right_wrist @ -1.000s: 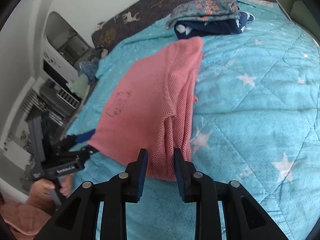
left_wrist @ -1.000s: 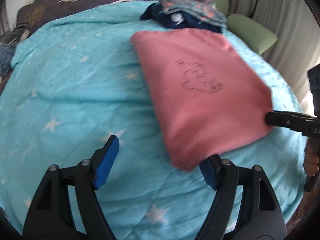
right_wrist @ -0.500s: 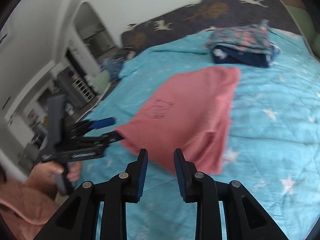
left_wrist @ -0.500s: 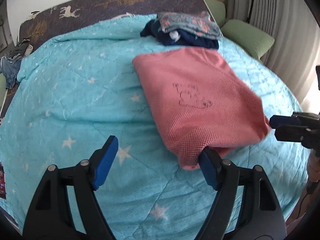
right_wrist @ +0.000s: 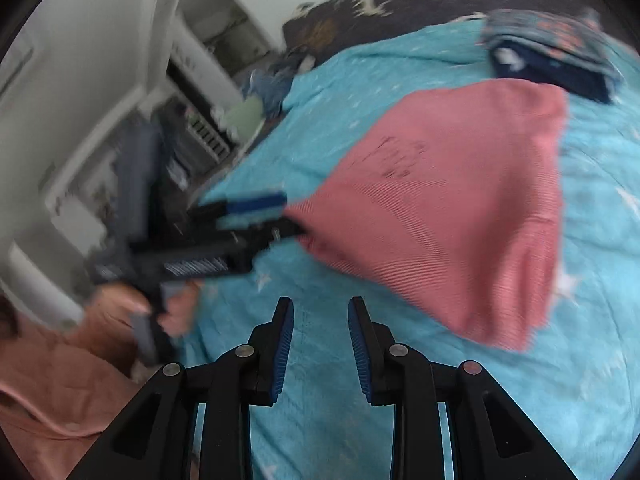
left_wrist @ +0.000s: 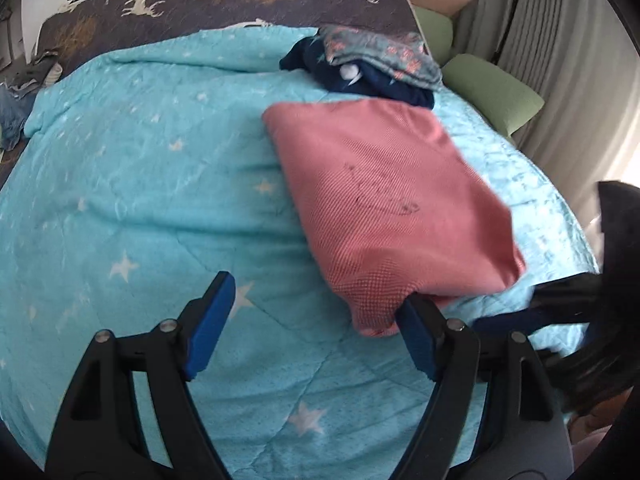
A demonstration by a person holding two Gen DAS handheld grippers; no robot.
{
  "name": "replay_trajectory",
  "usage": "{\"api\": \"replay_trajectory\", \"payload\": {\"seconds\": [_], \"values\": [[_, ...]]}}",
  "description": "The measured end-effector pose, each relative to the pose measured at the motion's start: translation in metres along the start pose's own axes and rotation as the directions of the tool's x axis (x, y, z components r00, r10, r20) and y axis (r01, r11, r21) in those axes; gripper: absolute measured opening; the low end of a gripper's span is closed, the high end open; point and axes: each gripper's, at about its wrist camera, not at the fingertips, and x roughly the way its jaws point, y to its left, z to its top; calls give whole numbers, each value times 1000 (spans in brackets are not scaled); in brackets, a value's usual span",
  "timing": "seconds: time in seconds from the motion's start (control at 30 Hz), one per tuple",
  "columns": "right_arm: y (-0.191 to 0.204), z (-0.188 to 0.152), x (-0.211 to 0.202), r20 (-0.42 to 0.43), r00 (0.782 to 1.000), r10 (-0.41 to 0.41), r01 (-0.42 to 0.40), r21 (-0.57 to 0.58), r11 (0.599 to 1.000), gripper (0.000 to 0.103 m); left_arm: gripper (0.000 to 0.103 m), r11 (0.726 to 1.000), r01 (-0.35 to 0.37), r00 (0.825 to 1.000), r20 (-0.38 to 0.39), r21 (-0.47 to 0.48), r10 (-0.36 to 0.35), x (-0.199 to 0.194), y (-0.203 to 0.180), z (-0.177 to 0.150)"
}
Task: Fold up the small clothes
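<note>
A folded pink knit garment [left_wrist: 388, 208] with a dark line drawing on top lies flat on the turquoise star-print quilt [left_wrist: 140, 184] of the bed, just in front of a stack of 2 folded clothes, navy below and grey floral above [left_wrist: 372, 60]. The left tongs [left_wrist: 316, 332] stand wide apart and hold nothing; the right-hand pad seems to touch the garment's near corner, though blur makes that uncertain. The right tongs [right_wrist: 320, 340] are narrowly parted and empty, above bare quilt beside the garment. Green pillows [left_wrist: 492, 92] sit at the bed's far edge.
</note>
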Motion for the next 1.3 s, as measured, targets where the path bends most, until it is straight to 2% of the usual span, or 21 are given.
{"api": "replay_trajectory", "payload": {"seconds": [0.1,0.17,0.37,0.43,0.5,0.6,0.67,0.7,0.73,0.77,0.8,0.87,0.97,1.03,1.13,1.17,1.27,1.3], "values": [[7,11,24,-31,999,-10,9,-28,1000,29,78,994,99,995,-13,-37,-99,-12,9,1],[8,19,31,-21,1000,-1,0,-22,1000,29,78,990,125,992,6,-58,-125,-23,17,0],[16,34,38,27,998,-49,50,-63,997,47,78,985,55,995,95,-161,-40,-51,59,-10],[20,39,46,32,996,-86,88,-74,993,52,78,978,42,995,96,-204,-22,-51,71,-13],[26,39,53,26,996,-85,87,-87,992,60,78,971,48,996,90,-234,-28,-48,79,-16],[38,40,73,-26,996,-86,82,-135,987,62,78,971,52,997,70,-234,-37,-41,81,-19],[44,36,78,-71,997,-38,26,-158,987,62,78,973,54,997,62,-225,-41,-38,81,-22],[49,33,78,-94,995,27,-42,-165,985,56,78,973,58,997,57,-225,-47,-36,80,-23],[52,32,80,-130,987,98,-118,-154,981,50,78,972,64,997,50,-228,-53,-33,80,-24],[54,28,82,-180,963,202,-225,-120,967,49,78,970,67,997,45,-233,-58,-31,80,-24],[58,24,83,-190,960,207,-232,-122,965,48,78,969,71,997,41,-238,-63,-28,80,-23],[59,19,76,-158,982,102,-128,-160,979,49,78,965,95,995,39,-246,-88,-25,78,-23],[38,19,42,-86,993,75,-83,-93,992,49,78,970,133,991,27,-204,-130,-21,65,-20],[17,18,9,-9,1000,8,-8,-30,1000,49,78,982,127,992,12,-139,-126,-15,49,-17],[-22,8,-44,90,980,-176,166,108,980,49,78,992,108,994,-15,-67,-110,1,30,-11],[-33,3,-56,106,972,-211,194,151,969,49,78,993,104,994,-28,-56,-105,8,26,-10],[-57,-14,-78,129,956,-262,223,254,941,48,79,1000,20,994,-106,-1,-20,39,12,-17],[-61,-17,-80,130,956,-264,223,269,937,48,81,1000,-1,996,-88,22,3,38,6,-20]]}}
